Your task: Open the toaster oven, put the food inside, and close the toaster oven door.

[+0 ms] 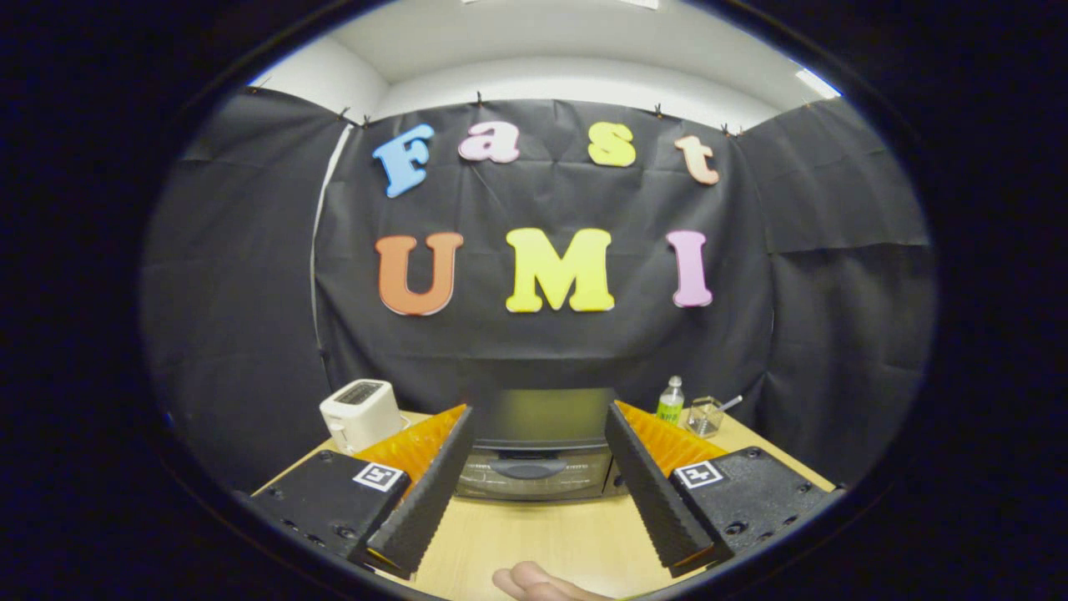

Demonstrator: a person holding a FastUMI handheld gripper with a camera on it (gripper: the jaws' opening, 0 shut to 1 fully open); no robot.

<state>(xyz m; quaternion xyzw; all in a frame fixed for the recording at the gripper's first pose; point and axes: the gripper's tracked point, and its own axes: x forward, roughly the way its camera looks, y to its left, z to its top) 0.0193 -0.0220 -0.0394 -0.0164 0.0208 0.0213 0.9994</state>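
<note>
my jaws (pixel 534 480) stand wide apart and hold nothing. the dark box-shaped toaster oven (pixel 538 446) sits on the pale wooden counter (pixel 534 534) just ahead, its door shut as far as i can judge. my fingers hide its sides, so coming in crooked could miss the handle or push the oven backward. i cannot make out the food. left of the oven stands a white pop-up toaster (pixel 360 411); right of it a small green-labelled bottle (pixel 670 401) and clear glass (pixel 705 415) i could knock over.

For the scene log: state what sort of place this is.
Likely a staged recording booth: black cloth walls surround a wooden table holding a toaster oven and white toaster. The gripper is open.
</note>
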